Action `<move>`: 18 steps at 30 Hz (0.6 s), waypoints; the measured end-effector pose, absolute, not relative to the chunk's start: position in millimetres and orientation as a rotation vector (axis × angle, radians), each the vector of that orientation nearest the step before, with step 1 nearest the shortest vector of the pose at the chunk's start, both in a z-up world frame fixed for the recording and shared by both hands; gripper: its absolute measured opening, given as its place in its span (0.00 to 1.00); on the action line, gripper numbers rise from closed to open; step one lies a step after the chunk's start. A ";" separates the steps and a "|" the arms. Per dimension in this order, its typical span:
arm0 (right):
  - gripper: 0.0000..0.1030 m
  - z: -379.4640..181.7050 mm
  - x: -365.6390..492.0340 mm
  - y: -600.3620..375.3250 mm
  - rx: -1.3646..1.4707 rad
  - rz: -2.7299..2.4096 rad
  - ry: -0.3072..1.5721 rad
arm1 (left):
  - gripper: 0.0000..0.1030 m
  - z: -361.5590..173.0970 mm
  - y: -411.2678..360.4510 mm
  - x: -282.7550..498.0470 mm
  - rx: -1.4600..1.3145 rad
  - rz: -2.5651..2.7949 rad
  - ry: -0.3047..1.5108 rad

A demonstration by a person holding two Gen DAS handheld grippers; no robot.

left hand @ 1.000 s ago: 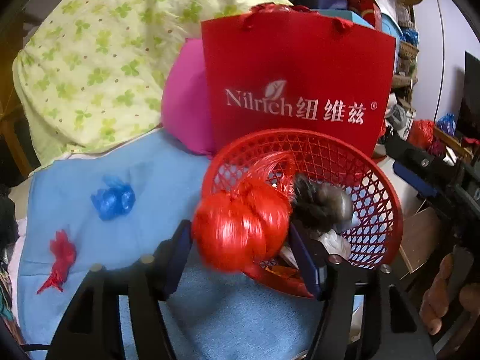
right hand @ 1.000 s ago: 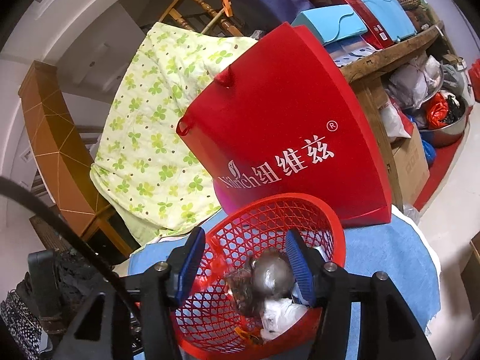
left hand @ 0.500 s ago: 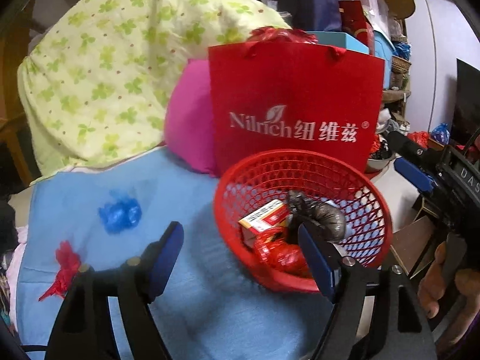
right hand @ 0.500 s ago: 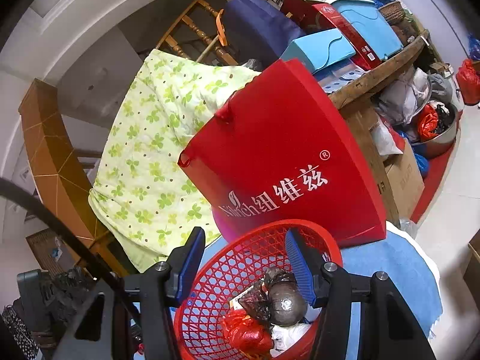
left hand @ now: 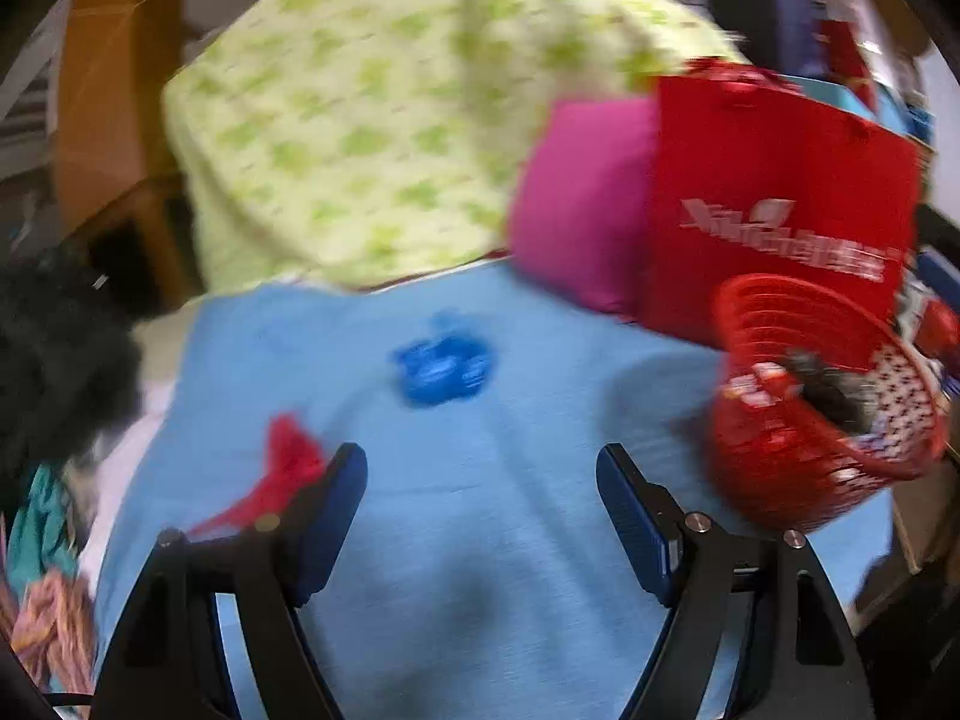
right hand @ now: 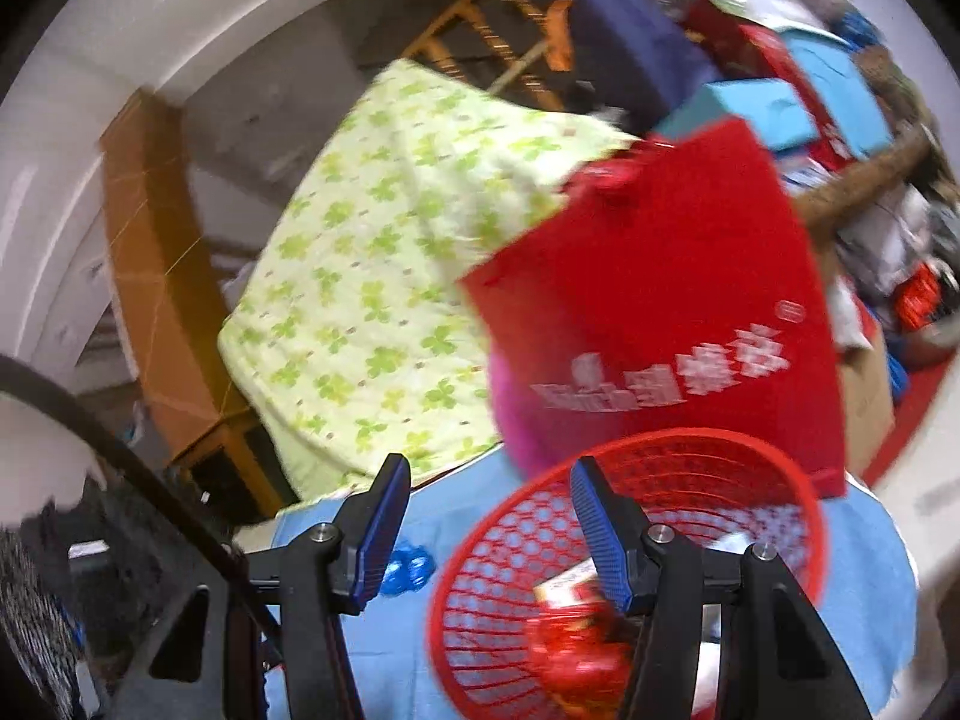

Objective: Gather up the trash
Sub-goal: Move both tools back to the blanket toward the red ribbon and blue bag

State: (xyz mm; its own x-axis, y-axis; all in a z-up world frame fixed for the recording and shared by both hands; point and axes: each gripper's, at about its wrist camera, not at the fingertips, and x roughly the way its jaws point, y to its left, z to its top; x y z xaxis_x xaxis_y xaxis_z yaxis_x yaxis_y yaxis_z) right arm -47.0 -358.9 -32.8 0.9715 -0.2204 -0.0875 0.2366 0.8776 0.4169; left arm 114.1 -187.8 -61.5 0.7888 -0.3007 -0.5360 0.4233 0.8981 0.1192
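Observation:
A red mesh basket (left hand: 798, 456) stands on the blue cloth (left hand: 480, 540) at the right and holds several pieces of trash, among them a red crumpled bag (right hand: 576, 654). The basket also shows in the right wrist view (right hand: 498, 588). A blue crumpled bag (left hand: 444, 366) lies on the cloth ahead of my left gripper (left hand: 480, 510), which is open and empty. A red crumpled bag (left hand: 282, 474) lies by its left finger. My right gripper (right hand: 489, 528) is open and empty above the basket's near left rim. The blue bag shows there too (right hand: 408, 570).
A red paper carrier bag (left hand: 774, 204) stands behind the basket, with a pink cushion (left hand: 582, 204) and a green-patterned quilt (left hand: 372, 138) to its left. Dark clothing (left hand: 54, 360) lies past the cloth's left edge. Shelves with clutter stand at the right (right hand: 888, 228).
My left gripper opened and dropped the red bag into the basket, then swung left toward the blue and red bags on the cloth. My right gripper shifted left, still open.

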 end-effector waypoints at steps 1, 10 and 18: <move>0.58 -30.7 -40.6 -347.3 0.404 -0.215 0.040 | 0.77 -64.0 -179.6 118.0 0.229 -0.375 0.541; 0.60 -39.9 25.7 -267.8 0.259 -0.011 0.180 | 0.77 -96.8 -78.2 156.4 0.134 -0.161 0.623; 0.61 -69.7 82.9 -226.1 0.204 0.055 0.377 | 0.77 -129.7 -30.5 185.1 0.096 -0.087 0.694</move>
State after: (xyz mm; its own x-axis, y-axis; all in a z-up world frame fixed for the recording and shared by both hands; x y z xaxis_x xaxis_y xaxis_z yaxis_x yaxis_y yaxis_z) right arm 82.9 -226.1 -69.7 0.9287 0.0914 -0.3594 -0.0157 0.9780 0.2082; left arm 185.1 -30.5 -129.7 0.7656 -0.0482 -0.6415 0.1120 0.9919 0.0592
